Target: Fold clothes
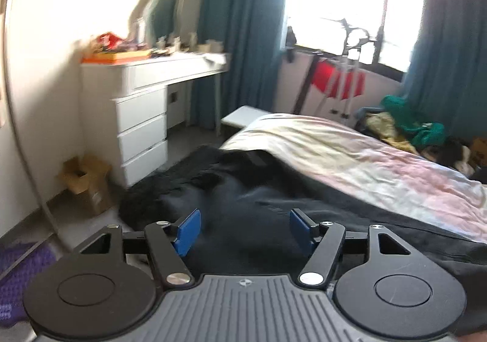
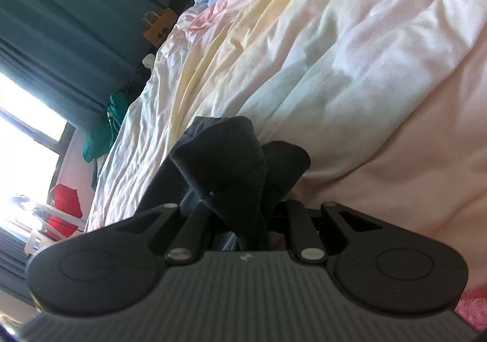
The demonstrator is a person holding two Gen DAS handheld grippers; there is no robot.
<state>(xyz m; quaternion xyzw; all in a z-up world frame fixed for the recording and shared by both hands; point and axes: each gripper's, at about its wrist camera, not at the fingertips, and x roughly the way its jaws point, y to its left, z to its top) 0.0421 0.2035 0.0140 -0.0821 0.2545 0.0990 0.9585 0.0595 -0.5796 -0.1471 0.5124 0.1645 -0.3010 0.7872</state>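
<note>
A dark navy garment point(image 1: 243, 190) lies spread over the near edge of the bed. My left gripper point(image 1: 245, 231) is open just above it, blue pads point(image 1: 190, 231) apart and empty. In the right wrist view my right gripper point(image 2: 243, 214) is shut on a bunched fold of the same dark garment point(image 2: 231, 165), which rises between the jaws and hides the pads. The pastel bedsheet point(image 2: 334, 53) lies behind it.
A white dresser point(image 1: 143, 116) with clutter on top stands left of the bed. A cardboard box point(image 1: 88, 183) sits on the floor beside it. Teal curtains point(image 1: 240, 22) frame a bright window. A pile of clothes point(image 1: 411, 126) lies at the bed's far side.
</note>
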